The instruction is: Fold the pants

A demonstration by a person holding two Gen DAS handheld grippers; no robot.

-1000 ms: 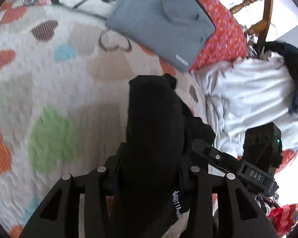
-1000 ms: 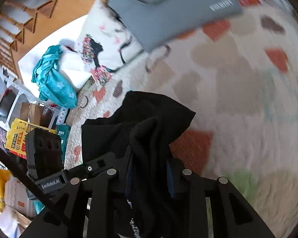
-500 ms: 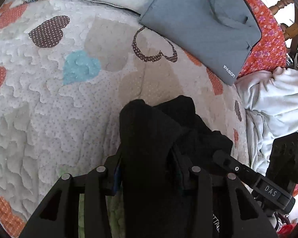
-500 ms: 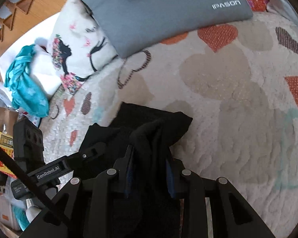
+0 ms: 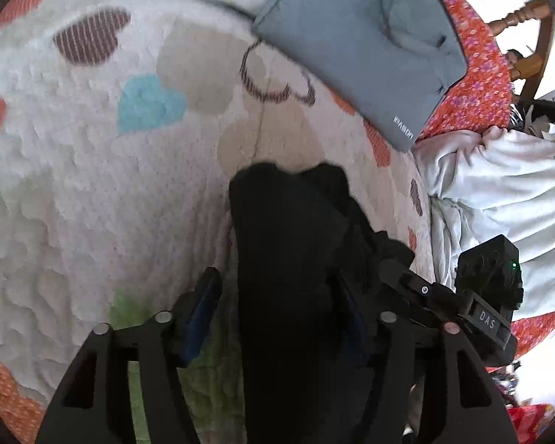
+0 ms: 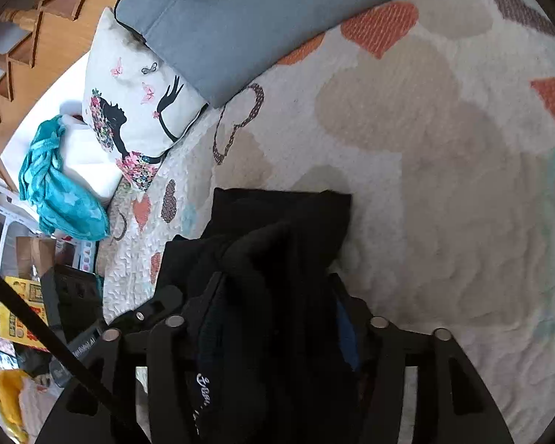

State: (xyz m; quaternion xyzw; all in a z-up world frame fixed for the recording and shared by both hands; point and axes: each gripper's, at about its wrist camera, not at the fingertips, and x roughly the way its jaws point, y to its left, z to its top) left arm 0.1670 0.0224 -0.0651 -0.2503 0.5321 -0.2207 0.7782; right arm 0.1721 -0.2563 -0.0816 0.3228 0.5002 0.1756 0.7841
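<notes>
Black pants (image 5: 288,259) bunched on the heart-print quilt (image 5: 92,185) of the bed, near edge, lying between the fingers of both grippers. Left gripper (image 5: 277,307): jaws opening, blue pad of the left finger (image 5: 199,318) clear of the cloth; fabric still between. Right gripper (image 6: 277,318): jaws opening, pants draped between the fingers. White script embroidery on the pants (image 6: 202,388), too small to read.

Far side: folded grey garment (image 5: 366,44) with "IPASON" printed at its corner. Left view shows the other gripper's body labelled "DAS" (image 5: 486,320). Illustrated pillow (image 6: 137,111) far left, teal cloth (image 6: 59,188) beyond it. White bedding heap (image 5: 499,192) right.
</notes>
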